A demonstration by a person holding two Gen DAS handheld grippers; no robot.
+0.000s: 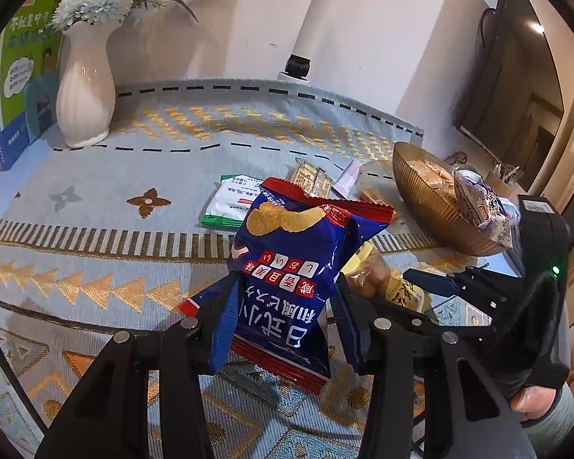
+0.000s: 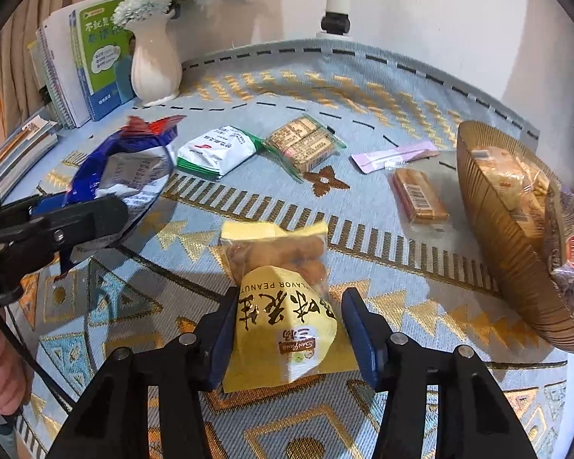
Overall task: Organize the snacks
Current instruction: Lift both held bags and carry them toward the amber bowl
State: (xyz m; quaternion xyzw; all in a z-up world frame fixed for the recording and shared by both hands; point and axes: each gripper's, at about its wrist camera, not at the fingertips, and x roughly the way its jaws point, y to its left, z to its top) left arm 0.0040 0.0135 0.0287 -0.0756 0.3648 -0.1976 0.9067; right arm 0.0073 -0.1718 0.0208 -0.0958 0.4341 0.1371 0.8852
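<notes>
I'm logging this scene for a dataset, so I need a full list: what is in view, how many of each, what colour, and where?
blue snack bag: 1, blue and red, held off the cloth in the left gripper
yellow peanut bag: 1, yellow, on the cloth between the right gripper's fingers
green-and-white packet: 1, mid cloth
clear cracker pack: 1, green-edged, right of that packet
pink sachet: 1, further right
wrapped biscuit: 1, tan, beside the bowl
bowl: 1, gold, right side, holding wrapped snacks
vase: 1, white, with flowers, far left
books: several, behind the vase
tablecloth: 1, light blue and gold
left gripper: shut on the bag
right gripper: open
</notes>
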